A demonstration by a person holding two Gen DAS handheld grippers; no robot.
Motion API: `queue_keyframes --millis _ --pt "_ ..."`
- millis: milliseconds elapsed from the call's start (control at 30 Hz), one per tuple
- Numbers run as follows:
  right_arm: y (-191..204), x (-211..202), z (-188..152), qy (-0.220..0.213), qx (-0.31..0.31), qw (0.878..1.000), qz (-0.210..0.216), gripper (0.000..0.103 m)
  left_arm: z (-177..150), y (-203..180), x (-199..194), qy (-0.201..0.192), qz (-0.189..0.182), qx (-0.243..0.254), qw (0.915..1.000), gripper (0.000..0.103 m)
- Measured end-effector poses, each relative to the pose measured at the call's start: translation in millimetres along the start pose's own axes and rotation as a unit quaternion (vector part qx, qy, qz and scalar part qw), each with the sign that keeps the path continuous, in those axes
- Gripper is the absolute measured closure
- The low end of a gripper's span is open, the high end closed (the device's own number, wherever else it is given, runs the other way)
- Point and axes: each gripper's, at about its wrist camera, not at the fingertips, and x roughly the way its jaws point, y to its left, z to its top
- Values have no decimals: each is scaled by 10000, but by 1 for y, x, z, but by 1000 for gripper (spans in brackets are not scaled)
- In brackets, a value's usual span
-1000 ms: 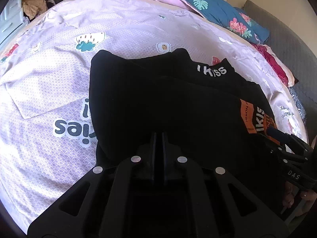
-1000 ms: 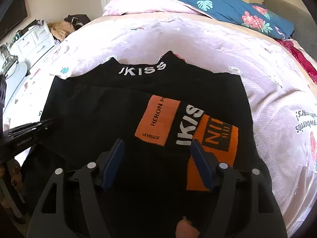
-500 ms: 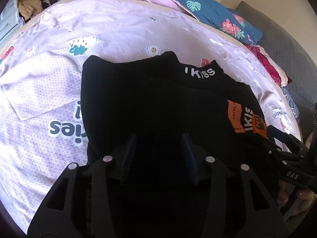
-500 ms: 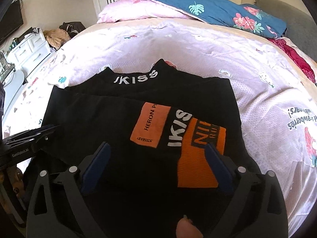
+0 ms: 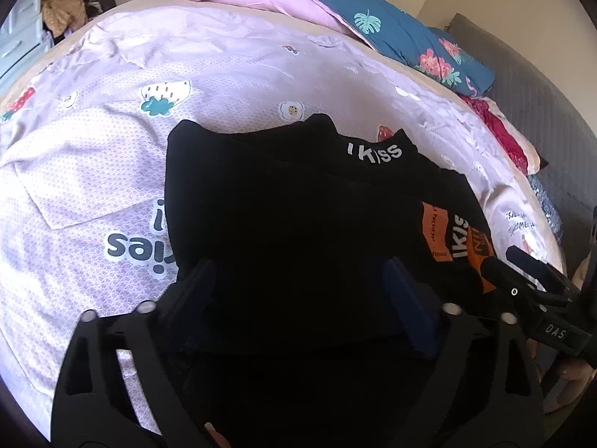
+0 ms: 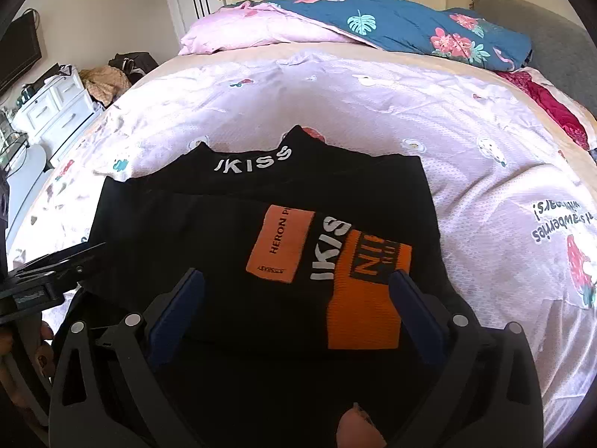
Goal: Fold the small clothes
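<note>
A folded black garment (image 5: pixel 298 194) with orange patches and white "IKISS" lettering lies flat on the bed; the right wrist view shows it too (image 6: pixel 186 224). My left gripper (image 5: pixel 298 276) hovers over its near left part. Its jaws are opening, spread wide, with cloth below them and the blue pads pressing on nothing. My right gripper (image 6: pixel 296 280) hangs over the near right part, by the orange patch (image 6: pixel 362 298). Its jaws are also opening, wide apart, gripping nothing. Each gripper shows at the edge of the other's view: the right one (image 5: pixel 522 280), the left one (image 6: pixel 63 261).
The bed has a pale pink sheet (image 6: pixel 373 112) printed with strawberries and lettering. A pink pillow (image 6: pixel 253 33) and a blue floral duvet (image 6: pixel 410 26) lie at the far end. A white dresser (image 6: pixel 56 100) stands left of the bed, a grey headboard (image 6: pixel 552 37) at the right.
My left gripper's jaws went from shut to wide apart, letting go of the black cloth. The right jaws spread a little further. The garment stays folded in place.
</note>
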Motion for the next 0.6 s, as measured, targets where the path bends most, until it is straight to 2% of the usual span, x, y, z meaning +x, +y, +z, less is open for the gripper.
queue_keyframes --millis 33,333,600 --pt "-1 -1 0 -12 10 10000 3 4 1 0 -2 -24 1 -20 10000 9" --pt "0 -17 2 -183 19 9998 34 4 3 -2 -11 -103 127 -10 9999 9" --pt "1 -39 5 -393 -2 9992 95 4 4 -9 -36 -384 218 113 9990 9"
